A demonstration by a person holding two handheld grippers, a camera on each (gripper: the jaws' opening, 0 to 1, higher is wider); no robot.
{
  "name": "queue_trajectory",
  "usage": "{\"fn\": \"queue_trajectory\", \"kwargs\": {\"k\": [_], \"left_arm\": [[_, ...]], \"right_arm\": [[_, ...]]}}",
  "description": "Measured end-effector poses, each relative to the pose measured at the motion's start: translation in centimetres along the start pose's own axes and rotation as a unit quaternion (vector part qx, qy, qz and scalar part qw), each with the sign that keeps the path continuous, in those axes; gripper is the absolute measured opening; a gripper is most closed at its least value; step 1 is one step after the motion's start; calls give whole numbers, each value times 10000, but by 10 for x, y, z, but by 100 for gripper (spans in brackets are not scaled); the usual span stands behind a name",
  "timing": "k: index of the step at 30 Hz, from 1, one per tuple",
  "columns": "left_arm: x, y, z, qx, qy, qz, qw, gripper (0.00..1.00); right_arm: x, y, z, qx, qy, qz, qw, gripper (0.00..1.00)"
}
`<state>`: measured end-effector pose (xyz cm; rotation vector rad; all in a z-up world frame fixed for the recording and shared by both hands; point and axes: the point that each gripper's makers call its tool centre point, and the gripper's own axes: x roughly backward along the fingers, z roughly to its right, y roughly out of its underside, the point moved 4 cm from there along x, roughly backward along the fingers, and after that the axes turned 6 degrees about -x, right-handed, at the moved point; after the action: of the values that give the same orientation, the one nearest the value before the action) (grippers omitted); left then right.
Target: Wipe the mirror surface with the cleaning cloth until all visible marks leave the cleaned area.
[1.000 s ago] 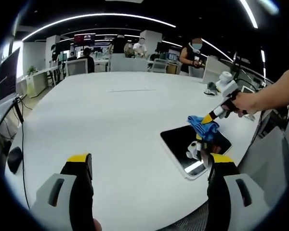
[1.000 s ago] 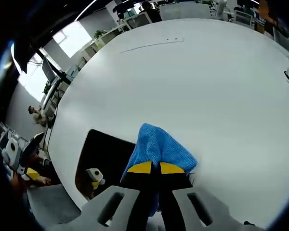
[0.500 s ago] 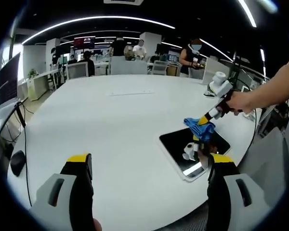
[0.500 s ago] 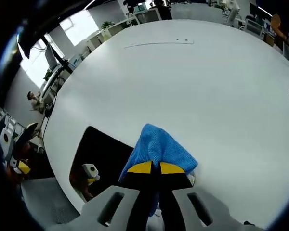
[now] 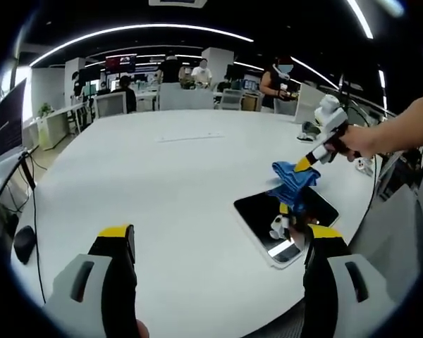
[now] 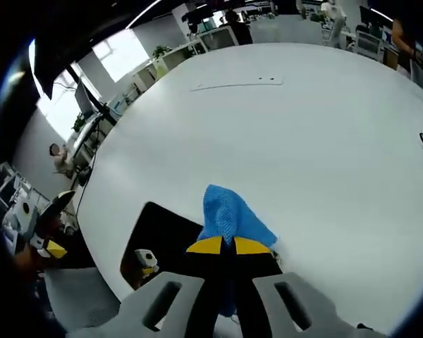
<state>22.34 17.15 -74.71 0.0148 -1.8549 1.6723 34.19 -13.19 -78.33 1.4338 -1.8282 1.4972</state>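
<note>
A dark rectangular mirror point(image 5: 285, 222) with a white rim lies flat on the white table point(image 5: 169, 183), near its right front edge. The right gripper point(image 5: 301, 166) hangs above it, shut on a blue cleaning cloth point(image 5: 291, 182) that dangles down toward the glass. In the right gripper view the cloth point(image 6: 229, 213) bunches over the yellow-tipped closed jaws of the right gripper point(image 6: 233, 246), with the mirror point(image 6: 162, 243) below-left, reflecting a gripper. My left gripper point(image 5: 218, 236) stands open over the table's near part, left of the mirror, holding nothing.
A person's hand point(image 5: 359, 144) and forearm hold the right gripper. Small items point(image 5: 309, 130) sit at the table's far right edge. People, desks and monitors stand beyond the table. A wide bare stretch of tabletop point(image 6: 282, 134) lies past the mirror.
The right gripper has lifted with the cloth, which now hangs clear above the mirror instead of resting low over it. The left gripper stays put.
</note>
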Motion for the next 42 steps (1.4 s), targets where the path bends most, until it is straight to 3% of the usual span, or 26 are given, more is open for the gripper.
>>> {"fn": "queue_trajectory", "kwargs": {"k": [6,7,11,16,22,26,30,34,36,42], "left_arm": [[-3,2,-1,-115,49,-26,9999,99],[-3,1,0,-136,58,-22,9999,99],[-3,3,0,-150,107,-43,9998,99],[-4,5,1,-211,158,-74,9996,99],[-5,5,0,-248,161,-80,9995,99],[-6,1,-1,-196,158,0,9997,99],[-5,0,-1,-199,149,5,9997,99],[-4,2,0,-173,134,-18,9998,99],[-2,3,2,-152,126,-35,9998,99],[1,5,3,-161,114,-74,9998,99]], "right_arm": [[37,-3,15,-157,11,272,9995,0],[45,1,20,-312,11,281,9991,0],[66,9,40,-257,243,413,9985,0],[79,21,64,-445,467,461,9969,0],[77,32,75,-550,590,419,9959,0],[63,43,81,-458,719,305,9959,0],[46,60,89,-686,757,70,9947,0],[37,66,90,-413,690,-59,9967,0],[32,71,92,-537,669,-151,9962,0],[26,79,96,-322,767,-198,9963,1]]}}
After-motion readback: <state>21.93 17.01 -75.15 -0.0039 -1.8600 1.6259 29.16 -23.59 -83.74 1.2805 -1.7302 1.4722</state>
